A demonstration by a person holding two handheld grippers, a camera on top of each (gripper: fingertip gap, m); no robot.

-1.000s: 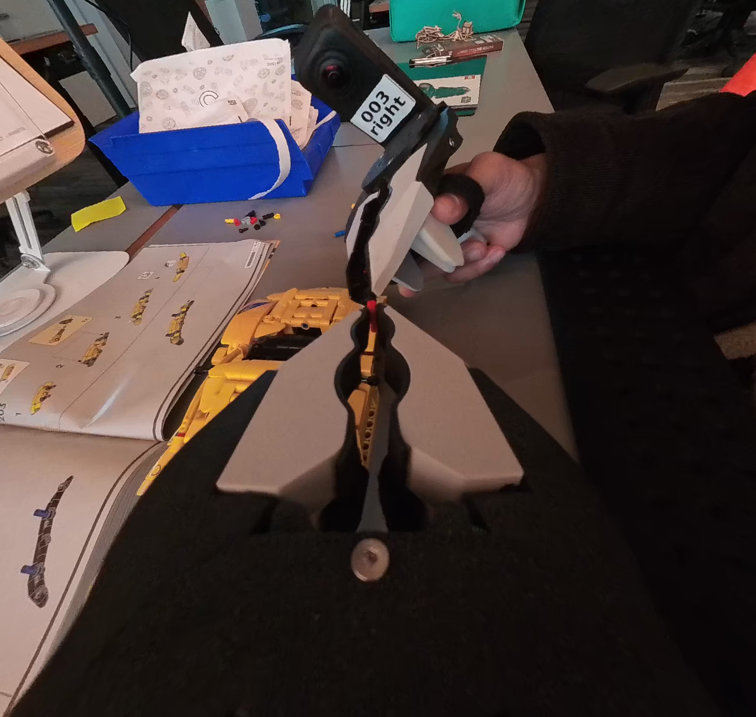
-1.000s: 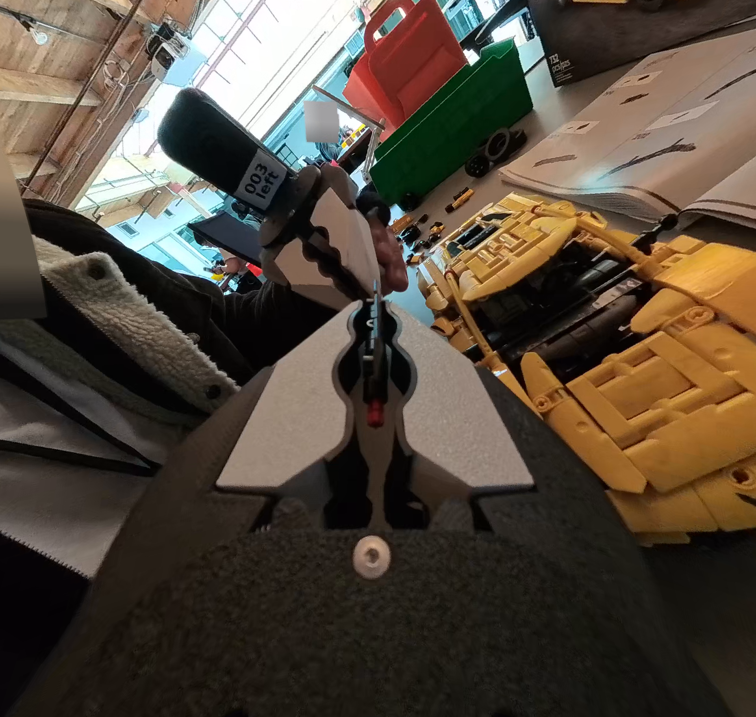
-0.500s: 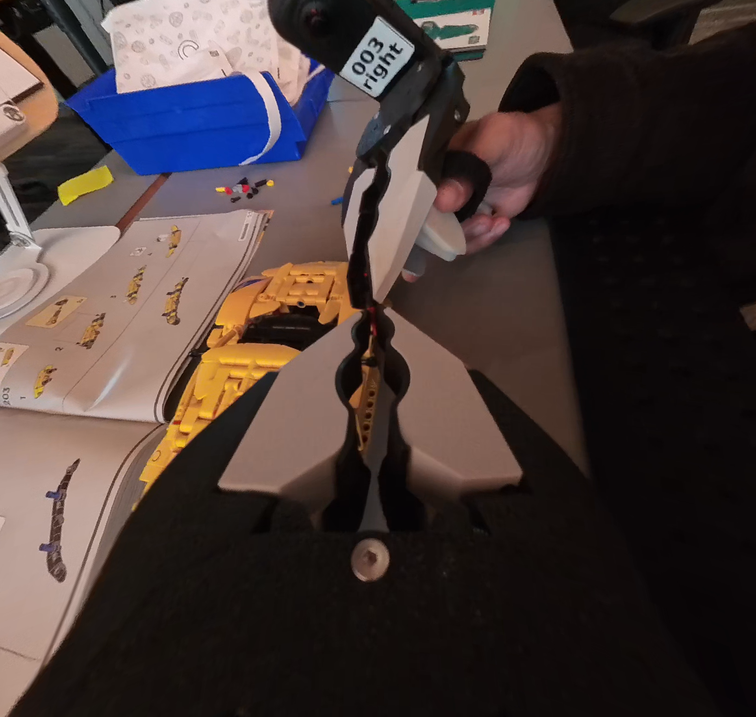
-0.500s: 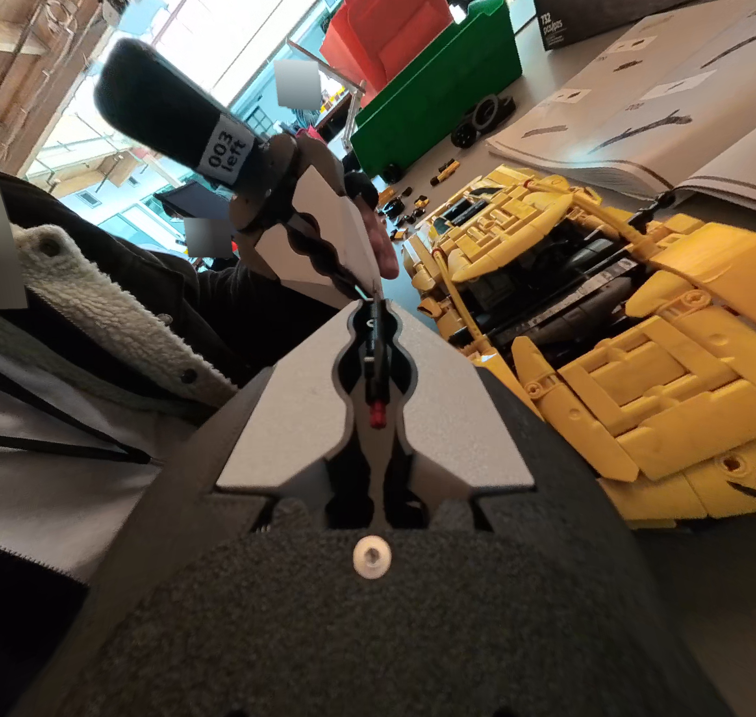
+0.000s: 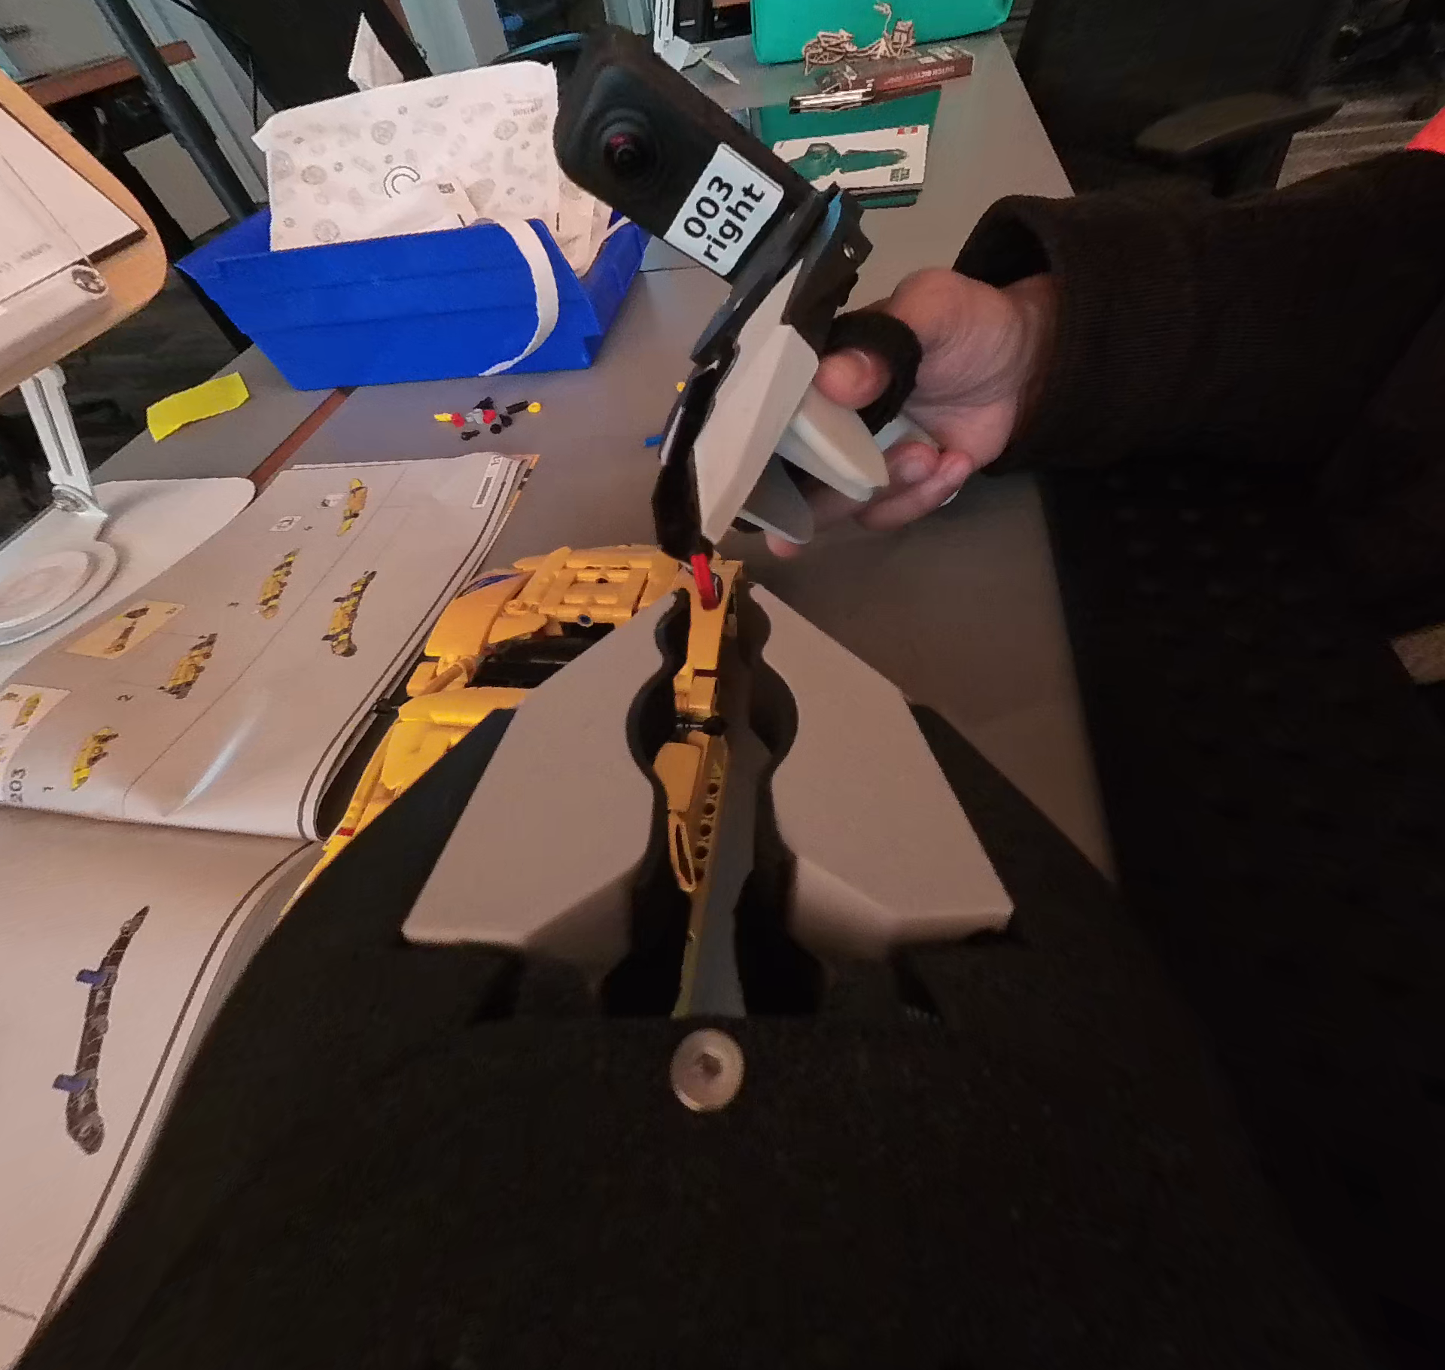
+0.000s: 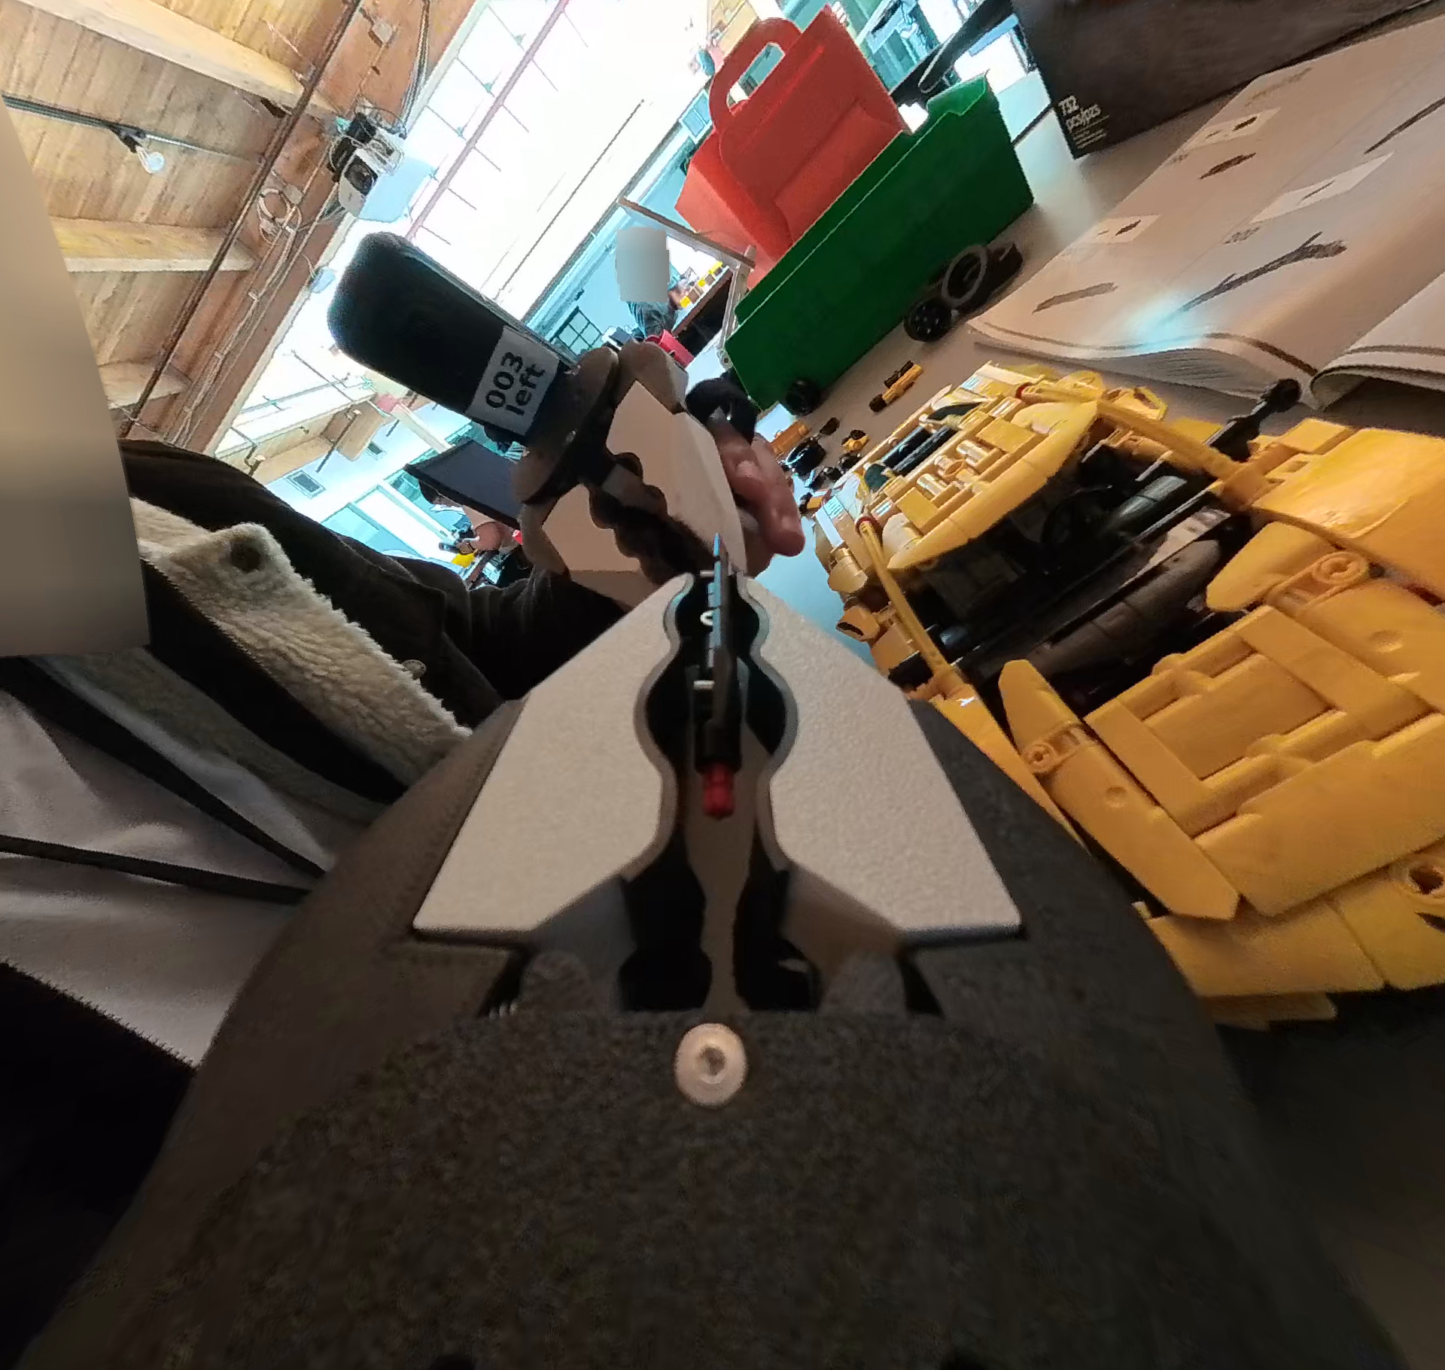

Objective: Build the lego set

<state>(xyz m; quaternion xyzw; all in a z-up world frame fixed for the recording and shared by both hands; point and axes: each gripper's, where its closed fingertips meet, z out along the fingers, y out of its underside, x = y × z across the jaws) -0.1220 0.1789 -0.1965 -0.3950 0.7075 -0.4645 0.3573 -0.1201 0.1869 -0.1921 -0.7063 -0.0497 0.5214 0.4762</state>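
Caught only from the left wrist: a blue bin (image 5: 391,300) of paper and the right hand (image 5: 962,386) wrapped round its handle, angled down. Caught only from the right wrist: a green bin (image 6: 876,237). Found the right gripper (image 6: 715,585) clenched on a red-tipped black piece (image 6: 718,754), tip to tip with the left gripper (image 5: 708,601), above the yellow car (image 6: 1173,707) resting beside the open booklet (image 5: 234,628). Could not tell whether the left's narrowly parted jaws gripped anything.
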